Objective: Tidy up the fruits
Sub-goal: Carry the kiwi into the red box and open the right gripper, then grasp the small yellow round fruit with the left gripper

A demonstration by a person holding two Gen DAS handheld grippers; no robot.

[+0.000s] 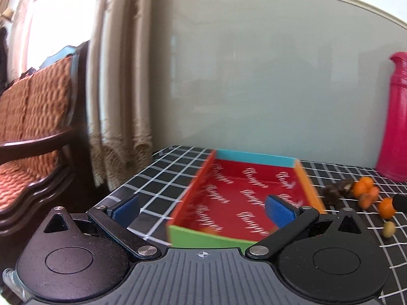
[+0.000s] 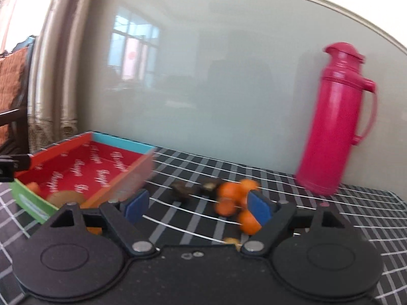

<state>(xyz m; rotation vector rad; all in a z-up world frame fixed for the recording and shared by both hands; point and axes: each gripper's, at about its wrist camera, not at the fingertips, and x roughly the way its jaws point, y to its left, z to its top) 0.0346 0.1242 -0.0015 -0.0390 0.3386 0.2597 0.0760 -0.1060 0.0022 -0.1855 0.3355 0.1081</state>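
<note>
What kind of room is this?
Probably a home living or dining room: a cushioned wooden chair, curtains at a window, and a pink thermos on a checked tablecloth.

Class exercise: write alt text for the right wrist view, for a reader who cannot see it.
An open right gripper with blue pads hovers over a black checked tablecloth, its jaws empty, facing a cluster of small oranges and dark brown fruits. To the left sits a red tray with fruit inside; a pink thermos stands at the right by the wall.
</note>
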